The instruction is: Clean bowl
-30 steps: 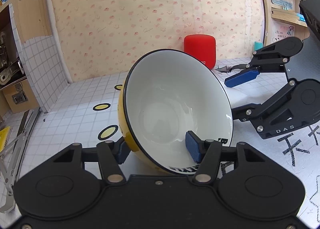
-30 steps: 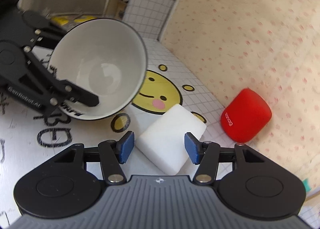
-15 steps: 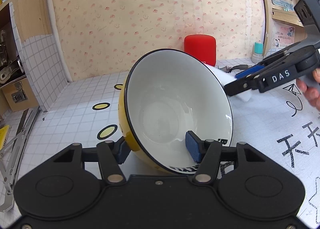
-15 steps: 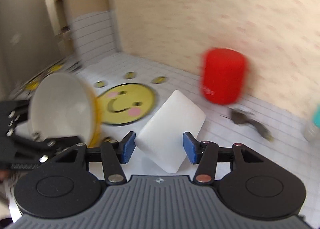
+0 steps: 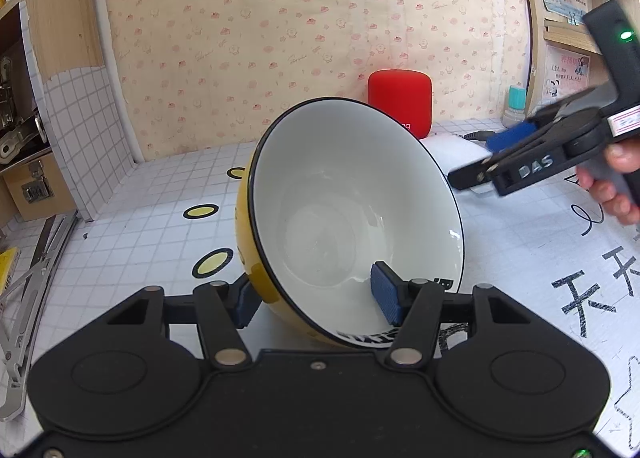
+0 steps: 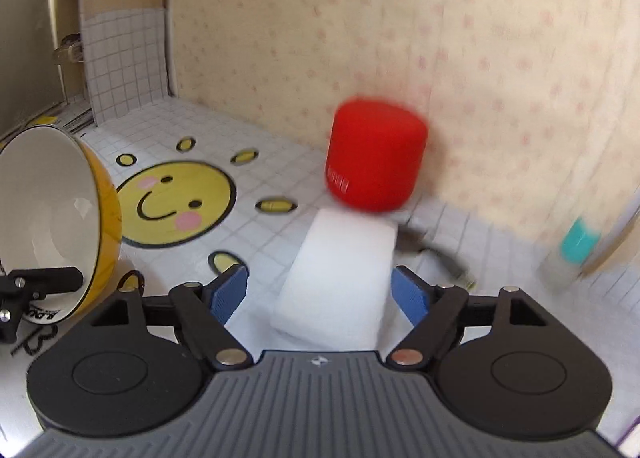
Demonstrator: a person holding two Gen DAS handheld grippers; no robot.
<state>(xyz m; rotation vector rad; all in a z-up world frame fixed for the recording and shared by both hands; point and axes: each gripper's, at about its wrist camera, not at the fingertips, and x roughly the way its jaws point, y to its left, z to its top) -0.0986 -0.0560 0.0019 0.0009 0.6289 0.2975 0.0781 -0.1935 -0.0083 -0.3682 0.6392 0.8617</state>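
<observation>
My left gripper (image 5: 316, 300) clamps the wall of the bowl (image 5: 352, 218), one pad outside on the yellow, one inside on the white, holding it tipped on its edge on the tiled table (image 5: 132, 234). My right gripper (image 6: 320, 292) has just been opening; the white sponge (image 6: 340, 278) sits between its pads, and neither seems to press it (the view is blurred). The bowl's rim hides part of the red cylinder (image 5: 400, 102).

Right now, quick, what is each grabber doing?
Left gripper: closed on the rim of the tilted bowl.
Right gripper: open, jaws just widened; the white sponge lies loose between them.
</observation>
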